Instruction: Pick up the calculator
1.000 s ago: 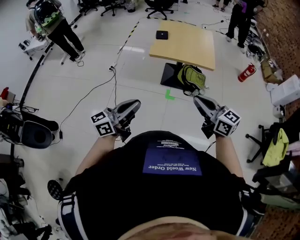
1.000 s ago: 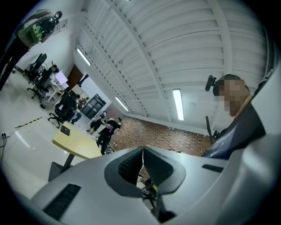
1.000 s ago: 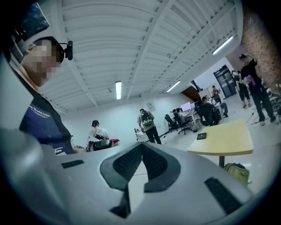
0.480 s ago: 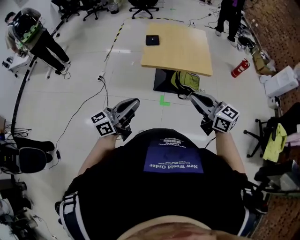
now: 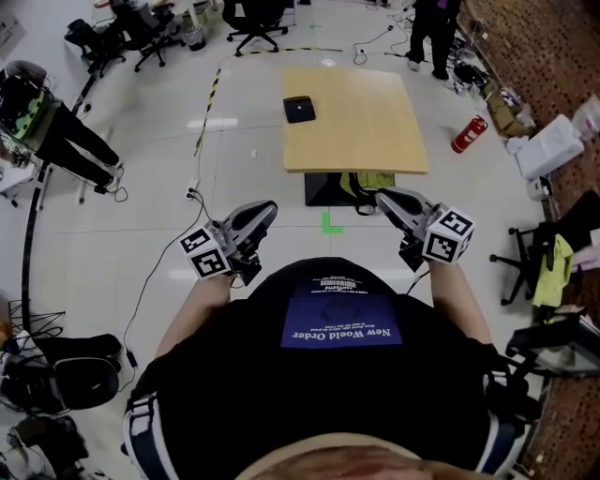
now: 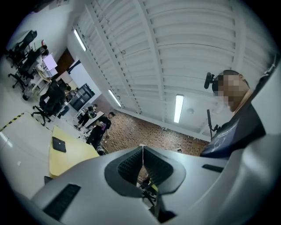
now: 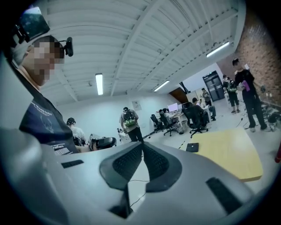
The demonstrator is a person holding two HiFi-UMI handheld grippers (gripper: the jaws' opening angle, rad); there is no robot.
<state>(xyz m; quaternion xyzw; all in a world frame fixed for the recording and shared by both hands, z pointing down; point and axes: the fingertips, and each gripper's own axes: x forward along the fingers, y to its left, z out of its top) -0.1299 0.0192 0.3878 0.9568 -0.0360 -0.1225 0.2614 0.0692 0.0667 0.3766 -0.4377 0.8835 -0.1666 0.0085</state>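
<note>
Big open workroom, white floor point(image 5: 141, 216), and in the upper middle of the head view stands the wooden bench point(image 5: 375, 131). The calculator point(image 5: 299, 110) lies flat near its upper-left corner, untouched. At mid-frame the left tool point(image 5: 264, 210) and right tool point(image 5: 382, 199) are both clenched on nothing, held out before the person's chest, well short of the bench. Nothing done yet, by my read: approach, opening, grasp and lift all remain.

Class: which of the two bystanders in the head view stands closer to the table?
The dark-clothed bystander beyond the table's far right corner; the green-backpack bystander stands far left.
</note>
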